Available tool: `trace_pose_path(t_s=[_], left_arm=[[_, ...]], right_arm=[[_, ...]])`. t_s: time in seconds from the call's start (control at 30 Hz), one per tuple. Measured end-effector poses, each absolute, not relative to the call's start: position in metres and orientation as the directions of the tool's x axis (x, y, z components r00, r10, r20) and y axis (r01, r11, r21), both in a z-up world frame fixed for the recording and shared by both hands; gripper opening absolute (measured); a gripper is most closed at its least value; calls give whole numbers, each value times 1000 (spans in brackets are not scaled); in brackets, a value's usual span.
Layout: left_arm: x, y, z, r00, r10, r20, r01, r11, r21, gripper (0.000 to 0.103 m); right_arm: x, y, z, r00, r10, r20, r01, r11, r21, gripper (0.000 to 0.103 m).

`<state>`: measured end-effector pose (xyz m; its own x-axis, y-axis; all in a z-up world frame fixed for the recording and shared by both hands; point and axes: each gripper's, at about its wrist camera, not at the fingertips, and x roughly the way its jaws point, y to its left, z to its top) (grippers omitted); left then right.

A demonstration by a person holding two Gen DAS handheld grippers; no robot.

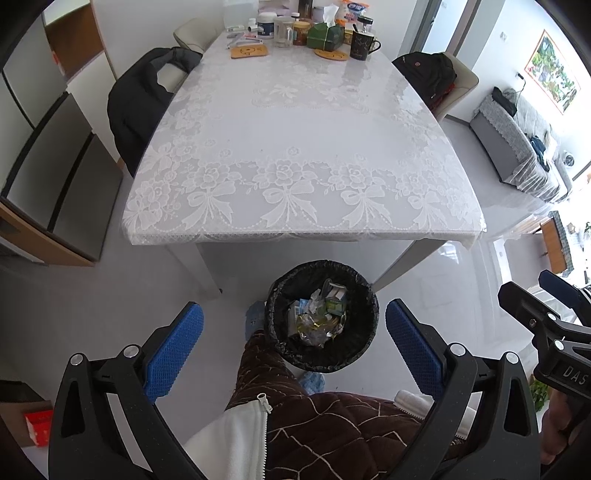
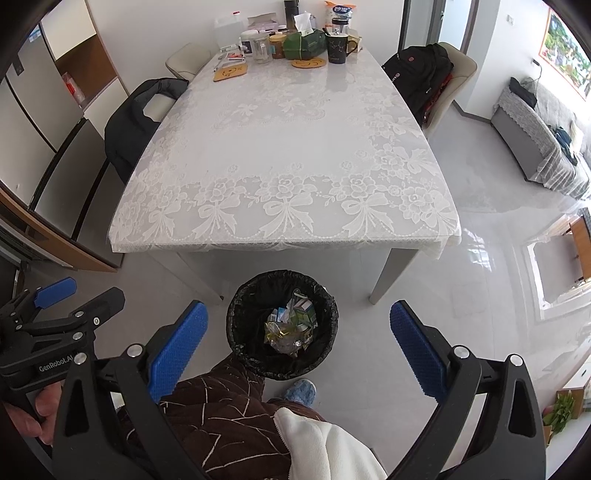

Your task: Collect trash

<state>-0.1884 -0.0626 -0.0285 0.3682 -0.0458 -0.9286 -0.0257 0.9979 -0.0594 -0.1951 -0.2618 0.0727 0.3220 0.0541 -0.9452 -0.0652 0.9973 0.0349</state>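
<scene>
A round bin with a black liner point(image 1: 364, 332) point(image 2: 242, 332) stands on the floor in front of the table. Wrappers and small cartons point(image 1: 317, 314) point(image 2: 291, 325) lie inside it. My left gripper point(image 1: 294, 343) is open and empty, held above the bin and the person's legs. My right gripper point(image 2: 299, 343) is open and empty too, above the bin. Each gripper shows at the edge of the other's view: the right one point(image 1: 546, 302) and the left one point(image 2: 62, 295).
The table point(image 1: 295, 147) point(image 2: 280, 166) has a white lace cloth. Jars, a black mug point(image 1: 364, 44), a green tissue box point(image 1: 325, 35) and wooden coasters stand at its far end. Chairs with dark jackets point(image 1: 144, 103) flank it. A sofa point(image 1: 524, 140) is at the right.
</scene>
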Motion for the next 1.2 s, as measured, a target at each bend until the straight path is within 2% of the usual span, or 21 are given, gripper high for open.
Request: trace_pose_path(t_s=[1.2], left_arm=[[-188,-68,-27,367,-40,-929,-6,999,-46,97]], right_arm=[[-198,-264,70,318,56,-946,-66,997,37,95]])
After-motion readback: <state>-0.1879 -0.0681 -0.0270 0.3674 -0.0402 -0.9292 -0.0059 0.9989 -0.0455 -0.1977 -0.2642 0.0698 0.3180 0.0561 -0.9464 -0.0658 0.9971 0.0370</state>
